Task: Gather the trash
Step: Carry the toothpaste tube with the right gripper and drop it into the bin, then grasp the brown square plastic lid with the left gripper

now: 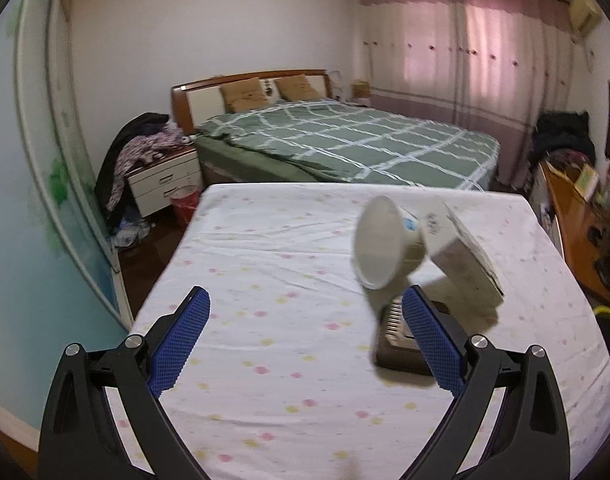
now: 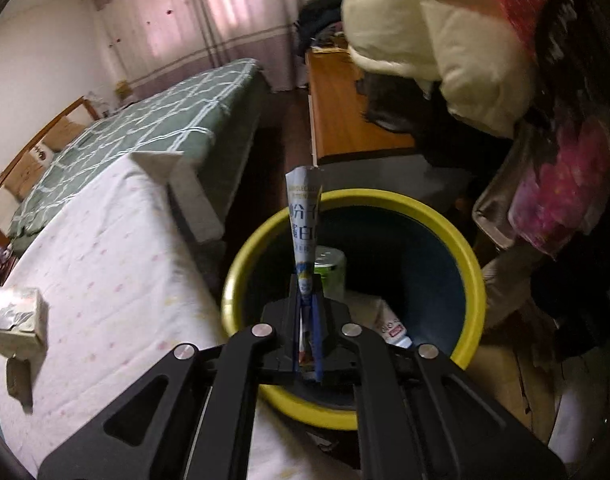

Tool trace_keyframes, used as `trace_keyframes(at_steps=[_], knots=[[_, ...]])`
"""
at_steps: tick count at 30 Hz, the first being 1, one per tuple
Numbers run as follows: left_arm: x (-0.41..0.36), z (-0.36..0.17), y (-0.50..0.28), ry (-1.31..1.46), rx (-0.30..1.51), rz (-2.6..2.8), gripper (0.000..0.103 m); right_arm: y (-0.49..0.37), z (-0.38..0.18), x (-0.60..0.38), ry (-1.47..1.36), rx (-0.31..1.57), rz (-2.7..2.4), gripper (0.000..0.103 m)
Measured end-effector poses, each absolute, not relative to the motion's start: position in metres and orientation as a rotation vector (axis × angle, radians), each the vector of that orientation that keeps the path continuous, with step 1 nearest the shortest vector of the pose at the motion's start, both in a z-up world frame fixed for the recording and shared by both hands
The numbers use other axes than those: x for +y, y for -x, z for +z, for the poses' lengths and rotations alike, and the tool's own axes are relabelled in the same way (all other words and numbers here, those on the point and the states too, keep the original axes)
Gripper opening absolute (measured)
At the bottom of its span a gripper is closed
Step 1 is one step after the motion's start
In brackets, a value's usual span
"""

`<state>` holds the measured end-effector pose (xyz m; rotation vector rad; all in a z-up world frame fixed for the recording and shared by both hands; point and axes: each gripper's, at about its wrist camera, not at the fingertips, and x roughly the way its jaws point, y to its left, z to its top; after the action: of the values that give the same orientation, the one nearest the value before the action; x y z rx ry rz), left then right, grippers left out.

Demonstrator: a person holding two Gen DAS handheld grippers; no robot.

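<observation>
The right claw (image 2: 308, 300), pinched on a flattened wrapper (image 2: 303, 216) standing upright, long axis along the fingers, hangs right above the yellow bin (image 2: 471, 264), while the left claw (image 1: 305, 328) gapes empty over the table (image 1: 265, 264)

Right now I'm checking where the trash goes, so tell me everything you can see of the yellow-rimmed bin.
The round yellow-rimmed bin stands on the floor beside the white cloth-covered table, open-topped, with a dark blue, plastic-looking inside. It already holds a green-and-white can and a white packet. The right hand-held gripper is above it, shut on a flattened blue-and-white wrapper.
</observation>
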<state>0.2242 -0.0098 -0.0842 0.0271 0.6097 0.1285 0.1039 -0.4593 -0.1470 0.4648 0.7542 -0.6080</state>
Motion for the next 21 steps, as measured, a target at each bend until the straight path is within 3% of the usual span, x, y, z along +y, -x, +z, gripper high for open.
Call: trace_keyframes(at_steps=[5, 21], knots=[[-0.034, -0.092, -0.232, -0.057, 0.639, 0.088, 0.095, -0.104, -0.150, -0.466, -0.460, 0.743, -0.625, 0.028], [-0.066, -0.123, -0.275, -0.119, 0.785, -0.058, 0.095, -0.105, -0.159, -0.460, -0.467, 0.745, -0.602, 0.039]])
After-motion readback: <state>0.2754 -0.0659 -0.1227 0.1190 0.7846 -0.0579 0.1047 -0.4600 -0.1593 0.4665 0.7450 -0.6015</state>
